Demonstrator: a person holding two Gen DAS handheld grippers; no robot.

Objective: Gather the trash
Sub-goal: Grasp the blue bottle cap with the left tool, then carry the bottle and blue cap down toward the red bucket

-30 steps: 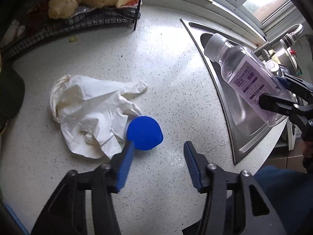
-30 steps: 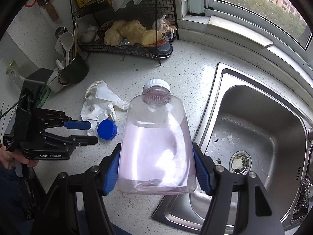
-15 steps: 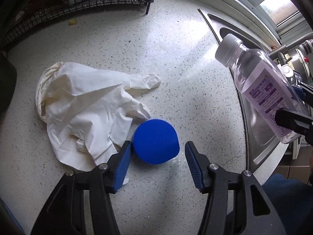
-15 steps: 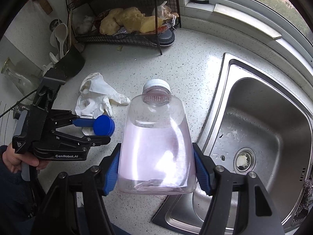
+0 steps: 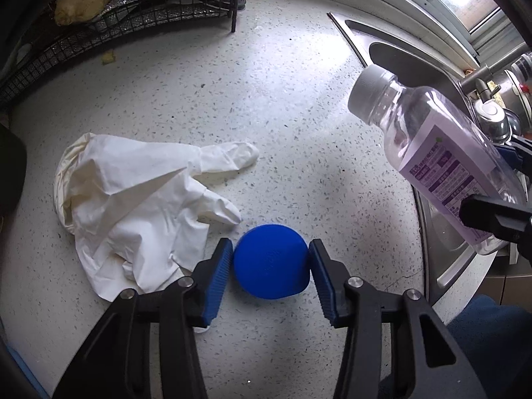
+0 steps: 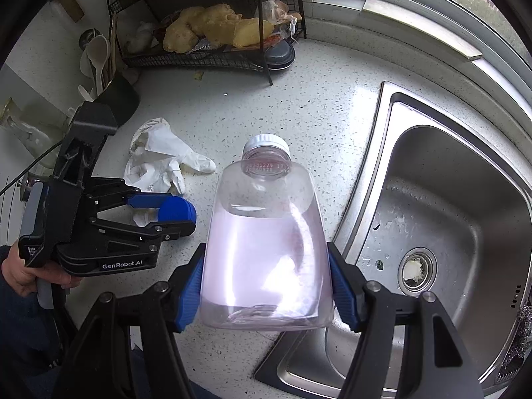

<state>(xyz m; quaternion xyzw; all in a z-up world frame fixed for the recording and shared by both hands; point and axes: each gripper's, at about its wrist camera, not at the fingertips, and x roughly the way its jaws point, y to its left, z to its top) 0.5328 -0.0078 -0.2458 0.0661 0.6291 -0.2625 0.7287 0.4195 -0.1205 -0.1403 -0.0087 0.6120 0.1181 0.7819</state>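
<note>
A blue bottle cap (image 5: 269,266) lies on the speckled counter. My left gripper (image 5: 270,245) points down over it with a blue pad close on either side; its jaws are closing and a thin gap still shows at each pad. A crumpled white glove (image 5: 133,199) lies just left of the cap. My right gripper (image 6: 266,261) is shut on a clear plastic bottle (image 6: 266,242) with a white cap and a little liquid, held above the counter beside the sink. In the right wrist view the left gripper (image 6: 181,214) brackets the cap (image 6: 176,209).
A steel sink (image 6: 449,173) fills the right side. At the back stands a black wire rack (image 6: 199,61) with ginger roots (image 6: 206,30). A dark utensil holder (image 6: 116,98) stands at the left. A person's hand (image 6: 20,272) grips the left tool.
The left gripper came down and forward over the blue cap, and its jaws narrowed around it. The right gripper kept the bottle nearly still.
</note>
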